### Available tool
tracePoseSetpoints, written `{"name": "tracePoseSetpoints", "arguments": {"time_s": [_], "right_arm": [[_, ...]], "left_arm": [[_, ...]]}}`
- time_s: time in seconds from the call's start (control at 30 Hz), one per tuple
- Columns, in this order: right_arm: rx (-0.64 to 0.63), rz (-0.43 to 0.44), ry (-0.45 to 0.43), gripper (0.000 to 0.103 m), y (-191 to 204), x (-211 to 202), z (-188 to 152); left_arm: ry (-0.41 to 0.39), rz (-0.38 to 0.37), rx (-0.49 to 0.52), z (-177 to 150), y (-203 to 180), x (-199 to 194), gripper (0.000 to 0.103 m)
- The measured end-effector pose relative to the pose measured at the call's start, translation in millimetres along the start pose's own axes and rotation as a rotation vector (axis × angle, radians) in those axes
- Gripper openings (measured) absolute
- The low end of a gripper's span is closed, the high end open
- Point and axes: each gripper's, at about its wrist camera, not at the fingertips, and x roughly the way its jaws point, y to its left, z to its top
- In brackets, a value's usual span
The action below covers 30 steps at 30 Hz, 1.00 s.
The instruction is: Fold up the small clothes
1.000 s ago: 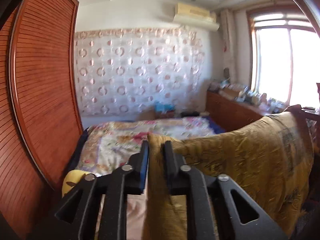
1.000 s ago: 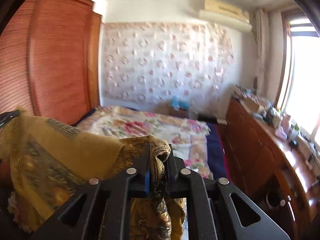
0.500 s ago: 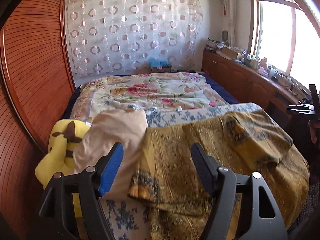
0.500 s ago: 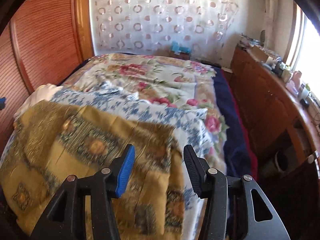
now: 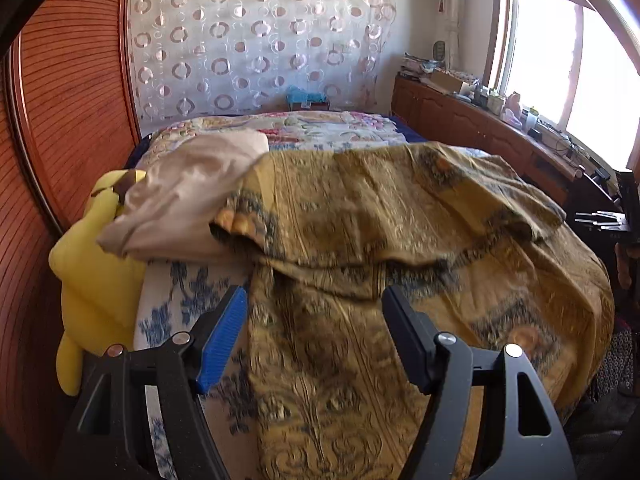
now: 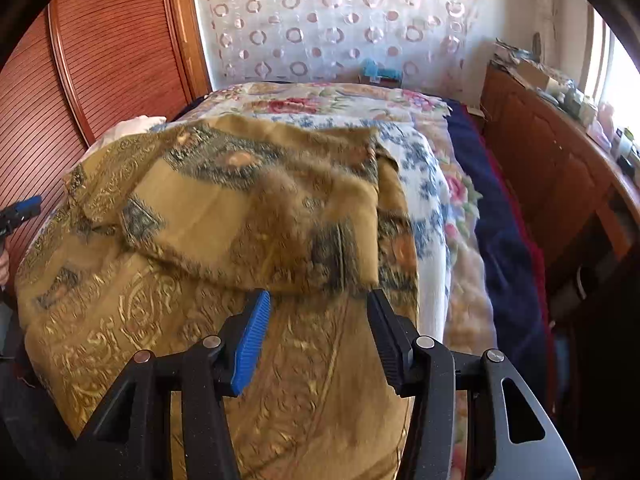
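A gold patterned cloth (image 5: 400, 240) lies spread over the near end of the bed, its far part doubled back toward me in a loose fold (image 6: 248, 208). My left gripper (image 5: 316, 312) hovers open just above the cloth's left side, nothing between its fingers. My right gripper (image 6: 316, 312) stands open over the cloth's right side, just short of the folded flap's near edge, with no fabric pinched. The left gripper's blue tip (image 6: 24, 208) shows at the left edge of the right wrist view.
A beige garment (image 5: 188, 196) and a yellow plush toy (image 5: 92, 272) lie at the bed's left edge by the wooden wardrobe (image 5: 60, 120). A blue-flowered sheet (image 6: 420, 168) and floral quilt (image 5: 300, 128) cover the bed. A cluttered wooden cabinet (image 6: 552, 160) runs along the right under the window.
Both grippers were shut on the raised cloth's corners a second ago; they let go, opened and sank toward the bed. The cloth dropped onto the bed, folded over itself.
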Motion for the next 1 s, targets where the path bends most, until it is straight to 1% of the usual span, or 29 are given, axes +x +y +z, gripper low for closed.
{"name": "tracePoseSetpoints", "arguments": {"time_s": [0.1,0.17,0.2,0.33,0.4,0.43,0.5,0.6,0.67,0.8,0.83,0.87,0.9,0.93,0.97,1.0], "right_arm": [[0.029,0.009,-0.003,0.052,-7,-6,-4],[0.036,0.001,-0.008,0.052,-6,4,-4],[0.038,-0.001,-0.009,0.052,-7,4,-10],[0.045,-0.037,-0.003,0.054,-11,-1,-27],[0.057,-0.039,0.008,0.060,-17,-7,-35],[0.064,-0.044,0.014,0.060,-21,-11,-40],[0.081,-0.045,0.031,0.060,-22,-16,-44],[0.095,-0.021,0.060,0.060,-24,-23,-53],[0.094,-0.004,0.076,0.060,-24,-29,-59],[0.081,-0.007,0.108,0.060,-21,-31,-64],[0.078,-0.010,0.109,0.059,-21,-30,-63],[0.075,-0.012,0.109,0.057,-19,-29,-62],[0.070,-0.018,0.110,0.048,-19,-29,-61],[0.065,-0.023,0.111,0.032,-18,-29,-60],[0.057,-0.017,0.112,0.022,-18,-29,-59],[0.048,-0.003,0.117,0.007,-17,-27,-59]], "left_arm": [[0.015,0.037,0.002,-11,-1,-2,0.071],[0.021,0.035,-0.013,-20,1,-6,0.071],[0.026,0.032,-0.021,-24,4,-7,0.071],[0.050,0.031,-0.051,-44,11,-16,0.071],[0.054,0.016,-0.075,-54,15,-22,0.071],[0.056,0.001,-0.090,-58,16,-25,0.071],[0.066,-0.024,-0.111,-66,18,-28,0.070],[0.090,-0.058,-0.128,-78,17,-30,0.058],[0.088,-0.069,-0.129,-83,15,-32,0.057],[0.098,-0.069,-0.115,-85,9,-35,0.057],[0.101,-0.081,-0.107,-85,6,-35,0.056],[0.105,-0.108,-0.098,-85,3,-35,0.052],[0.112,-0.135,-0.088,-85,1,-35,0.035],[0.122,-0.149,-0.075,-85,-2,-34,0.025],[0.127,-0.145,-0.062,-85,-5,-34,0.018],[0.130,-0.136,-0.051,-84,-7,-34,0.007]]}}
